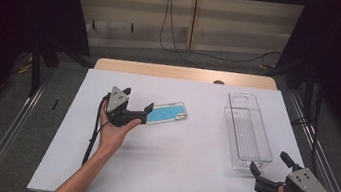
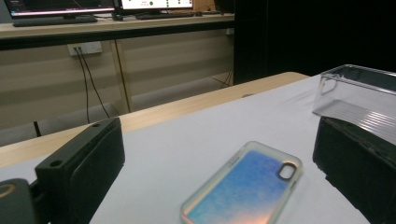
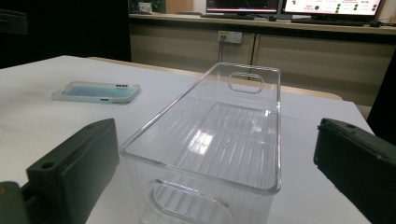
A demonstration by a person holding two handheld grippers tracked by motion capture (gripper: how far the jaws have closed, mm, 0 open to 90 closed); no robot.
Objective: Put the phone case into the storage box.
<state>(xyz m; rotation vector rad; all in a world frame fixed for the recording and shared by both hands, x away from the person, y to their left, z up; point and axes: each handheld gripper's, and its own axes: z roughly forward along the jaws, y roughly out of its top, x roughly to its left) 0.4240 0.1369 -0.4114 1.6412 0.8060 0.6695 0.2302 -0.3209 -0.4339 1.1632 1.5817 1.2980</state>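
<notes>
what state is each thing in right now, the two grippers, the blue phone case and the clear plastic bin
left gripper: open, jaws spread either side of the near end of the case, not closed on it
right gripper: open, jaws apart at the near end of the bin
blue iridescent phone case: lying flat on the white table cover, not gripped
clear rectangular plastic bin: upright, open top, empty

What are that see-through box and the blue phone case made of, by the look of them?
The box looks like hard clear plastic, glossy: you see the table through its walls, its ribbed floor catches light, and a handle slot is cut in the end. The phone case seems plastic too, perhaps softer, with a pale translucent rim and a shiny blue back shading to orange.
</notes>
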